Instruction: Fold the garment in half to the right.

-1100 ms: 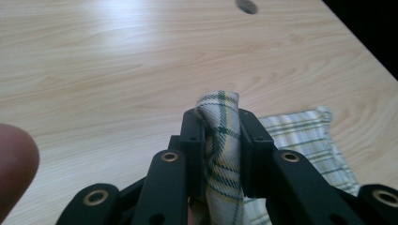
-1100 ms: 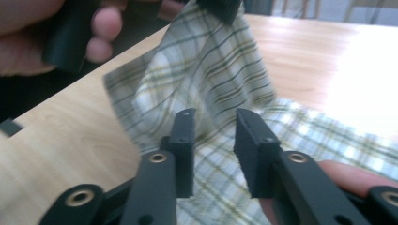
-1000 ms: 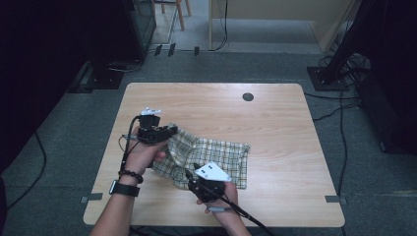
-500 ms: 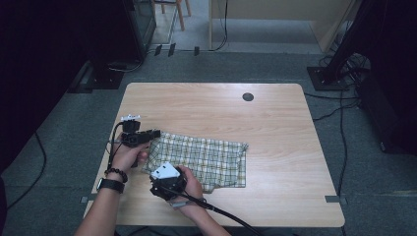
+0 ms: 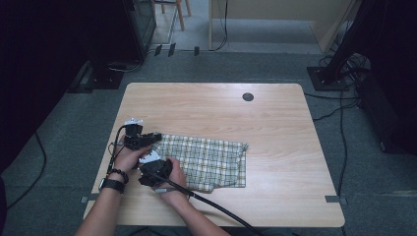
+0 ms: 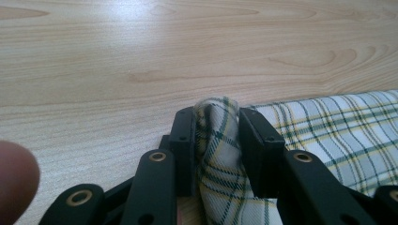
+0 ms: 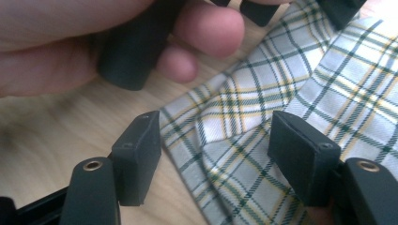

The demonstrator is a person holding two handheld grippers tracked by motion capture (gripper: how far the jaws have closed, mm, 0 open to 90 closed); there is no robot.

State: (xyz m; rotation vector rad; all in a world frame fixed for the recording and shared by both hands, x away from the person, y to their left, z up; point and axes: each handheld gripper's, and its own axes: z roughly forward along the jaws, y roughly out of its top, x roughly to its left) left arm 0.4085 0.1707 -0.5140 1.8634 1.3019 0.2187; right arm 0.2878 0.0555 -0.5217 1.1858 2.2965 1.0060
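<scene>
Two grippers: left gripper pinches plaid cloth; right gripper, jaws just opening, straddles it.

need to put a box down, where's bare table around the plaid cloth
Bare wood lies behind the plaid cloth, up to the round hole, and to its right, out to the table edge. Crowded at the cloth's left end, where both hands work.

Both hands have shifted toward the bench's left edge. The checked cloth, bunched a second ago, now lies spread flat across the bench. The right tongs have just been opening, cloth lying loose between them. The left tongs have sunk to the cloth's left end.
</scene>
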